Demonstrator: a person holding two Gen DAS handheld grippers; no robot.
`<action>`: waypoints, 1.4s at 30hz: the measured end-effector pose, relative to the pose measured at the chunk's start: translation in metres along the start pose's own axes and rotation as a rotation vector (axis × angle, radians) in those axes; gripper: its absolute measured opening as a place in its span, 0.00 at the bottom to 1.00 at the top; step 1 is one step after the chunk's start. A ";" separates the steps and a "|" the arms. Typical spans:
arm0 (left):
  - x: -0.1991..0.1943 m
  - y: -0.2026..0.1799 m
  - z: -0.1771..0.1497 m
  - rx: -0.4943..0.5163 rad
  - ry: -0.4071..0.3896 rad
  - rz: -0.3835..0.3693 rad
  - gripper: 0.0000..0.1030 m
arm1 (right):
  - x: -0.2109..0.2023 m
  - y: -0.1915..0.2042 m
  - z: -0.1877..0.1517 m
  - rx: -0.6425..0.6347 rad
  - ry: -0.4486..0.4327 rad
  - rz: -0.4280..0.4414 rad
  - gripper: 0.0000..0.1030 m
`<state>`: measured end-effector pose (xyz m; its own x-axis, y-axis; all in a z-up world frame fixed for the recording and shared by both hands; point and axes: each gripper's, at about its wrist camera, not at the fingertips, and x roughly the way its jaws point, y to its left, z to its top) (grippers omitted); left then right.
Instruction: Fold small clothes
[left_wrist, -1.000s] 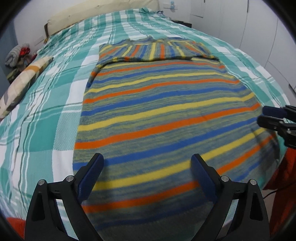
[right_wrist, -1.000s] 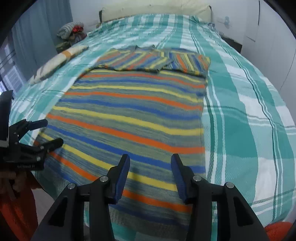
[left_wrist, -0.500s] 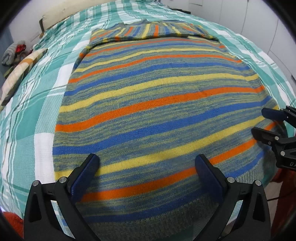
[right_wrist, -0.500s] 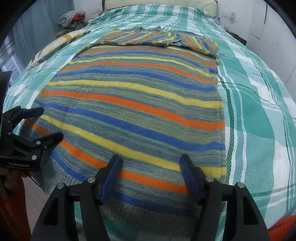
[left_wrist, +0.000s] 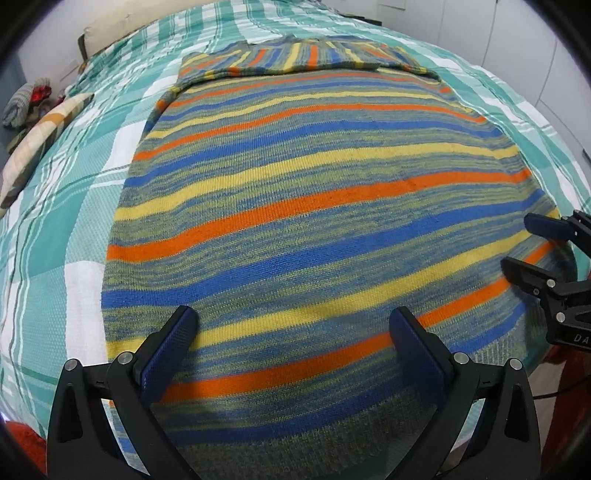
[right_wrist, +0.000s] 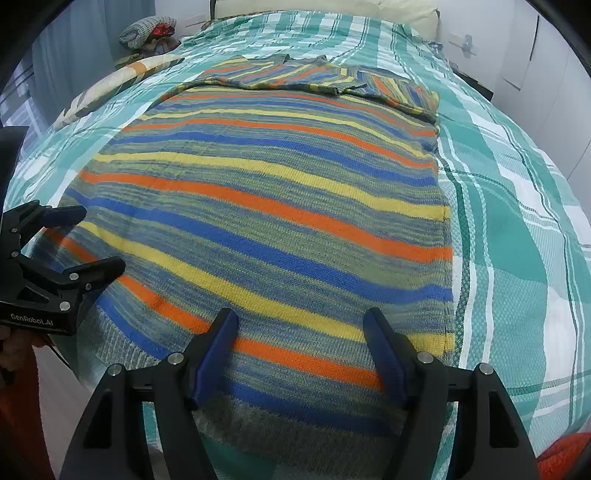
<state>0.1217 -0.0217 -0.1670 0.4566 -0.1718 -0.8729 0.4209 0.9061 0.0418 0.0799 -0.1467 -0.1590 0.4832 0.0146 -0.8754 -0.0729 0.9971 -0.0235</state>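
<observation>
A knitted sweater (left_wrist: 314, 206) (right_wrist: 277, 206) striped in blue, yellow and orange lies flat on the bed, its sleeves folded across the far end. Its grey ribbed hem is nearest to me. My left gripper (left_wrist: 291, 317) (right_wrist: 101, 238) hovers wide open just over the hem's left part, with nothing pinched. My right gripper (right_wrist: 300, 315) (left_wrist: 517, 242) is over the hem's right part. Its jaws are opening, with the sweater lying under the gap and no fabric pinched.
The teal plaid bedspread (left_wrist: 55, 221) (right_wrist: 517, 221) covers the whole bed. A patterned pillow (left_wrist: 37, 147) and a heap of clothes (left_wrist: 26, 103) lie at the left edge. White cupboards (left_wrist: 517, 48) stand to the right. Orange fabric (right_wrist: 561, 454) shows at the near edge.
Both grippers have come down and closer to the sweater's near hem. The right jaws have spread clearly wider, and the left jaws a little.
</observation>
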 end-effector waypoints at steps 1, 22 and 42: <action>0.000 0.000 0.000 0.000 0.000 0.000 1.00 | 0.000 0.000 0.000 -0.001 -0.001 -0.001 0.69; 0.000 0.000 0.000 0.000 0.002 0.000 1.00 | 0.001 0.003 0.000 -0.003 -0.003 -0.013 0.70; 0.002 0.000 0.000 0.002 0.008 -0.002 0.99 | 0.000 0.003 0.000 -0.003 -0.003 -0.014 0.70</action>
<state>0.1225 -0.0221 -0.1685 0.4495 -0.1706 -0.8768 0.4233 0.9051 0.0409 0.0798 -0.1436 -0.1596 0.4870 0.0006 -0.8734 -0.0684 0.9970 -0.0375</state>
